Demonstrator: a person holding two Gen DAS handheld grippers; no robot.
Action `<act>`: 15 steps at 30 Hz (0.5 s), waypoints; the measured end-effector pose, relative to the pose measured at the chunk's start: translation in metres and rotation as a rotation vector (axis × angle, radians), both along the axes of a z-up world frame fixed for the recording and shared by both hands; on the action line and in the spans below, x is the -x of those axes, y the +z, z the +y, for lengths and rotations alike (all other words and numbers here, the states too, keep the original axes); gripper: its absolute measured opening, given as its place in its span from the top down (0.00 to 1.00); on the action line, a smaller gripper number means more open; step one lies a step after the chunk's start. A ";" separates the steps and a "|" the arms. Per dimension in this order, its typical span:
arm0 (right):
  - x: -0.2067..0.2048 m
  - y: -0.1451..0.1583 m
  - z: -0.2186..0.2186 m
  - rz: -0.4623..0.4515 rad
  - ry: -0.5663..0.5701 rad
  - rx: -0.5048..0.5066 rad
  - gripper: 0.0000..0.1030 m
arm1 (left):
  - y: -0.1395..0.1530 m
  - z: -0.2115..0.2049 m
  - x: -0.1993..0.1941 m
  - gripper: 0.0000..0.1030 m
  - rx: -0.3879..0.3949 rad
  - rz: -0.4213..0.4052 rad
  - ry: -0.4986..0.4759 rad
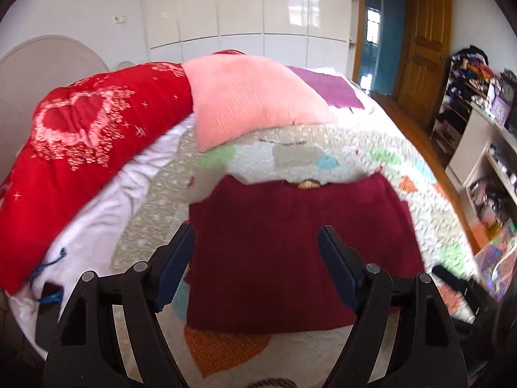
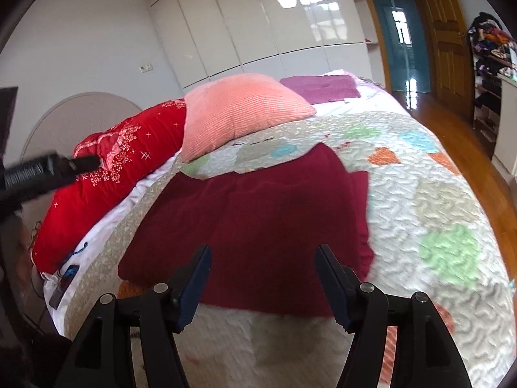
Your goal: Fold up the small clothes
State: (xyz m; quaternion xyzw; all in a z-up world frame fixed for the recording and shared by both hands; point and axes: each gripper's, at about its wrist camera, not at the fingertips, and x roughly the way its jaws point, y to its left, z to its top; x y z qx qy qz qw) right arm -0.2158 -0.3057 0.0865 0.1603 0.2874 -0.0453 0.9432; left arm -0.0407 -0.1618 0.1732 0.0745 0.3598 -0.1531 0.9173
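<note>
A dark red sweater (image 2: 258, 220) lies spread flat on the patchwork quilt (image 2: 429, 200) that covers the bed. The right gripper (image 2: 263, 283) hovers over the sweater's near edge, its jaws wide apart with nothing between them. Beyond the sweater, a pink pillow (image 2: 239, 110) rests on the quilt, touching a red blanket (image 2: 122, 168) bunched along the left side. A purple cloth (image 2: 320, 87) lies further back. The left gripper (image 2: 48, 171) pokes in from the left edge, blurred.
</note>
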 end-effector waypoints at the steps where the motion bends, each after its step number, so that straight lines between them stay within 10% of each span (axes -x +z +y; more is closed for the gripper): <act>1: -0.010 -0.001 0.003 0.012 0.002 0.012 0.38 | -0.009 0.001 -0.005 0.24 -0.020 0.000 0.007; 15: -0.111 -0.026 -0.047 0.171 -0.089 0.120 0.38 | -0.064 0.029 -0.053 0.24 0.031 0.080 0.094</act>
